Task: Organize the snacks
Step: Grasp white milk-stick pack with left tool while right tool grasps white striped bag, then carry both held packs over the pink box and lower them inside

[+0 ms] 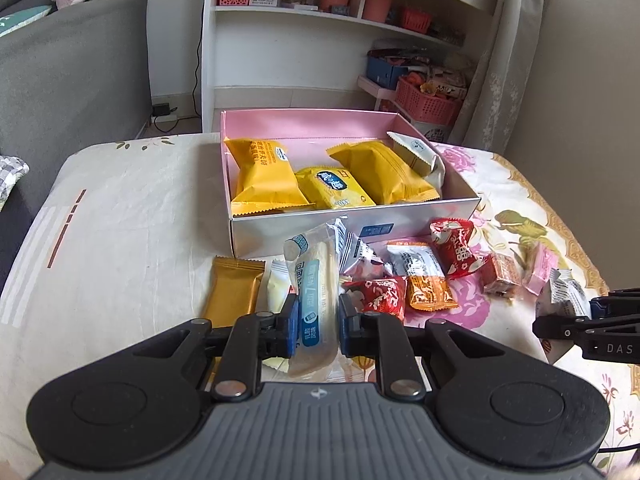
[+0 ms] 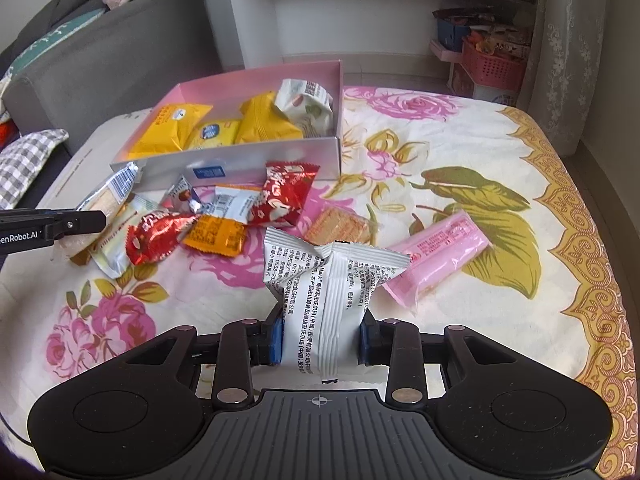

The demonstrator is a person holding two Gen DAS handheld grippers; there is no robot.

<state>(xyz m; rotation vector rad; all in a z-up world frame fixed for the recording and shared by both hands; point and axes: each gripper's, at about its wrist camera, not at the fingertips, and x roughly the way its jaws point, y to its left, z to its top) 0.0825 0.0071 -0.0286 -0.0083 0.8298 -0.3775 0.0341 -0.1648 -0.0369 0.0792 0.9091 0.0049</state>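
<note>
A pink-lined box [image 1: 460, 206] [image 2: 224, 170] holds several yellow snack packs [image 1: 266, 178] and a white one [image 2: 306, 108]. Loose snacks lie in front of it on the flowered cloth. My left gripper [image 1: 319, 326] is shut on a long clear-and-blue wafer packet [image 1: 316, 280], which slants up toward the box. My right gripper [image 2: 320, 338] is shut on a white pouch with black print [image 2: 332, 280], pinched at its waist. Each gripper shows in the other view as a black tip: the right one [image 1: 576, 326], the left one [image 2: 76, 222].
Red packets [image 1: 456, 246] [image 2: 286, 192], an orange one [image 2: 218, 236], a gold one [image 1: 232, 292], a wafer square [image 2: 340, 224] and a pink bar [image 2: 436, 256] lie on the cloth [image 2: 460, 128]. A grey sofa [image 1: 72, 72] stands left, white shelves [image 1: 340, 20] behind.
</note>
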